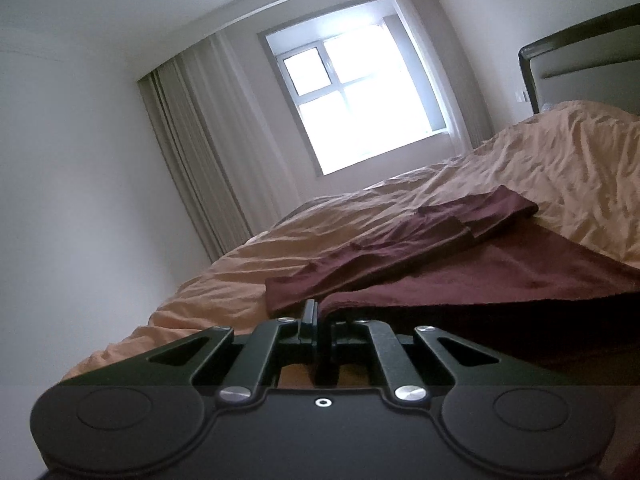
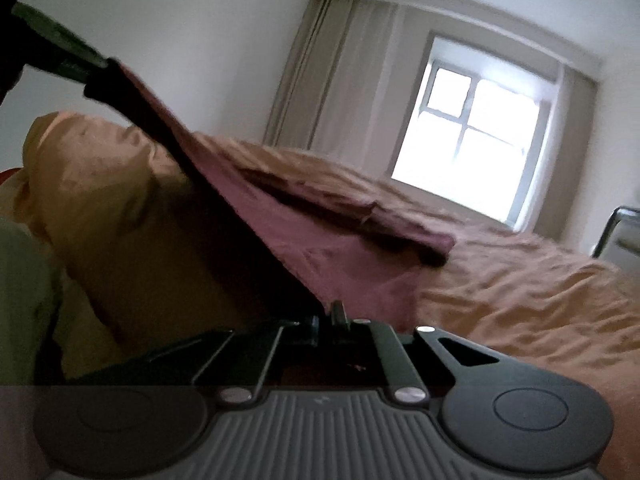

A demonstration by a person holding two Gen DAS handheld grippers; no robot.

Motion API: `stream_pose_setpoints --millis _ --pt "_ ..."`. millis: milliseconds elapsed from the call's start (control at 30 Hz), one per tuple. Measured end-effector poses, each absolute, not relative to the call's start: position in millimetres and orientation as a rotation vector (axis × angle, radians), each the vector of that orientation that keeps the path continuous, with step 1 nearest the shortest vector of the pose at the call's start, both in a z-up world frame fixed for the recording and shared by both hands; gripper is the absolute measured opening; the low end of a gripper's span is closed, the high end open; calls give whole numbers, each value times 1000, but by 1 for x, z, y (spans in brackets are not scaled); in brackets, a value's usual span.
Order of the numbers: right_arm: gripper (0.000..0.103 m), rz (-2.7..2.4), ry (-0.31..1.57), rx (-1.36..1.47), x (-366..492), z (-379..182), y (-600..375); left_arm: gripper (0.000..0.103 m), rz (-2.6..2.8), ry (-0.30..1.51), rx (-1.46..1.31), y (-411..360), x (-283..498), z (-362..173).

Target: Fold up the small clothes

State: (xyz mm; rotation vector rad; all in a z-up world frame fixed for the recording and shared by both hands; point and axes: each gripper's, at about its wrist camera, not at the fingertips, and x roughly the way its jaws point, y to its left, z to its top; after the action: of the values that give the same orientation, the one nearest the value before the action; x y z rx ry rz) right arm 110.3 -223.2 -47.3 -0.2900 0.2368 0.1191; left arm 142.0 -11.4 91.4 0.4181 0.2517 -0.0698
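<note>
Gripping maroon garment [image 1: 500, 276] edge: left claw [image 1: 316, 316] and right claw [image 2: 328, 314], lifted over bed [image 1: 224, 272]

Left wrist view: no legible text, labels or numbers.
Right wrist view: none legible (a faint mark on the ribbed gripper housing [image 2: 320, 400] cannot be read).

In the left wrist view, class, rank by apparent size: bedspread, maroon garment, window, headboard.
1. Bedspread, largest.
2. Maroon garment; it lies nearest the camera, so it looks bigger than it is.
3. Window; far away, so its rank against the garment is unsure.
4. Headboard, smallest, cut off by the frame edge.
</note>
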Motion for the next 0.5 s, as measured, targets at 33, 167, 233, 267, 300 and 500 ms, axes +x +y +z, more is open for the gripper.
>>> stream_pose_setpoints --millis 33,167,233,267,300,500 --pt "5 109 223 -294 107 -44 -224 5 -70 251 415 -11 137 91" --pt "5 93 178 -302 89 -31 -230 5 -65 251 381 -6 114 87" --pt "5 88 150 -326 75 -24 -231 5 -62 246 358 -3 100 88" --pt "5 87 133 -341 66 -19 -231 5 -62 241 349 -2 91 89" --pt "5 88 118 -355 57 -15 -231 5 -61 235 341 -1 82 91" --pt "5 144 46 -269 -9 29 -247 5 -75 182 296 5 9 116"
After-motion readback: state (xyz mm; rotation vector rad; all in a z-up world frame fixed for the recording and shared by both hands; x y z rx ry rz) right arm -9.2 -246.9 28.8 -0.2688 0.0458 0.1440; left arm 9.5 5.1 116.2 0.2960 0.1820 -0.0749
